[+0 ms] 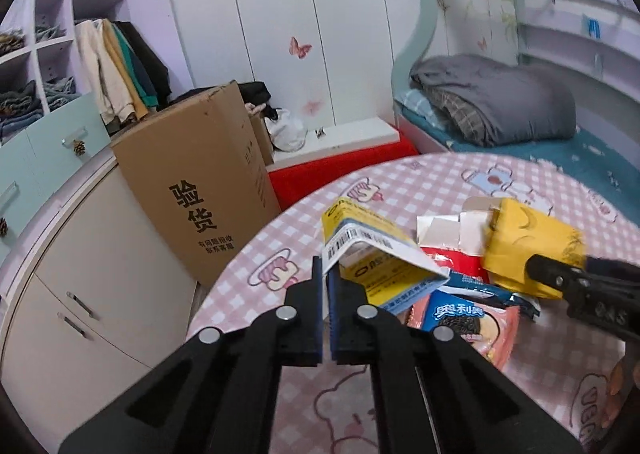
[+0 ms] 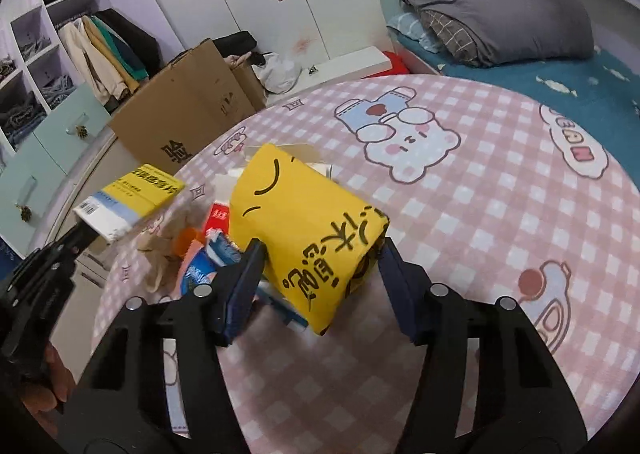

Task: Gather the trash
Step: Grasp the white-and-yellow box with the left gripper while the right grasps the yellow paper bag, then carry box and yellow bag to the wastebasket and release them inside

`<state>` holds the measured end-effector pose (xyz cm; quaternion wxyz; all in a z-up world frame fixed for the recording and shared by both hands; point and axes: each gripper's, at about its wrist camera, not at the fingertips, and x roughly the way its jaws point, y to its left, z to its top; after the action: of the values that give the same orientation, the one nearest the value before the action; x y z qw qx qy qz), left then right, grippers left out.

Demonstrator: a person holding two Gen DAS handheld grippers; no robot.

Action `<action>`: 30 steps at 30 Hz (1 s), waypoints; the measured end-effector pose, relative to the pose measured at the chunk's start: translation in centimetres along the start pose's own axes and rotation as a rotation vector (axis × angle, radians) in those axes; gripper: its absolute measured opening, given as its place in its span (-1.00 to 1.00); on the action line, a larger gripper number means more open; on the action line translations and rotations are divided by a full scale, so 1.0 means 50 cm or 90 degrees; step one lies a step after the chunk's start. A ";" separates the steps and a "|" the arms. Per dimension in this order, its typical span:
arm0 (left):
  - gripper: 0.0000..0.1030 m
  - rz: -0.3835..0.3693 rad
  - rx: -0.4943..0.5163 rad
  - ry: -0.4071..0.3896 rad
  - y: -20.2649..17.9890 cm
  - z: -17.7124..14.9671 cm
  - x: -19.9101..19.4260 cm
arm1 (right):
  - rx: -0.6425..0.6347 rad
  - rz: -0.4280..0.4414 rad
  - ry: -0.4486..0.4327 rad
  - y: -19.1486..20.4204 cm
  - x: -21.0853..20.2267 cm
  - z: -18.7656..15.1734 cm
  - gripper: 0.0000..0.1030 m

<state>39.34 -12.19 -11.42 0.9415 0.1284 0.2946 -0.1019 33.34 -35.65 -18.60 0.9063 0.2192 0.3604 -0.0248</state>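
A heap of trash lies on the round table with a pink checked cloth (image 2: 500, 222). My left gripper (image 1: 327, 274) is shut on the white barcode flap of a yellow and blue carton (image 1: 372, 238). In the right wrist view that carton (image 2: 136, 194) hangs clear of the table at the left. My right gripper (image 2: 322, 250) is shut on a yellow paper pack (image 2: 300, 222) with black lettering, one pad on each side of it. Under and beside it lie an Oreo wrapper (image 1: 460, 318), a red packet (image 1: 460, 264) and torn white card (image 1: 444, 232).
A tall brown cardboard box (image 1: 200, 194) stands on the floor left of the table, beside white and mint cabinets (image 1: 100, 294). A bed with a grey quilt (image 1: 500, 98) lies behind the table on the right. A hand (image 2: 48, 386) holds the left gripper.
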 end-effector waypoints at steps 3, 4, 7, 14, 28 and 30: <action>-0.96 -0.006 -0.018 -0.018 0.027 -0.004 -0.034 | -0.023 -0.014 -0.017 0.014 -0.015 -0.008 -0.20; -0.96 -0.009 -0.024 -0.025 0.034 -0.005 -0.044 | -0.027 -0.014 -0.022 0.019 -0.024 -0.010 -0.24; -0.96 -0.020 -0.039 -0.038 0.056 -0.012 -0.076 | -0.033 -0.004 -0.030 0.027 -0.044 -0.013 -0.39; -0.96 -0.040 -0.080 -0.058 0.115 -0.032 -0.134 | -0.048 0.009 -0.075 0.066 -0.113 -0.025 -0.55; -0.96 -0.020 -0.210 -0.089 0.334 -0.127 -0.252 | -0.148 0.119 -0.084 0.327 -0.170 -0.070 -0.56; -0.96 -0.008 -0.227 -0.086 0.373 -0.152 -0.260 | -0.167 0.148 -0.064 0.388 -0.148 -0.092 -0.56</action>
<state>29.84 9.28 -6.47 0.9662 -0.0495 0.2451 -0.0621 28.86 -17.09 -9.30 0.9407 0.1380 0.2869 0.1167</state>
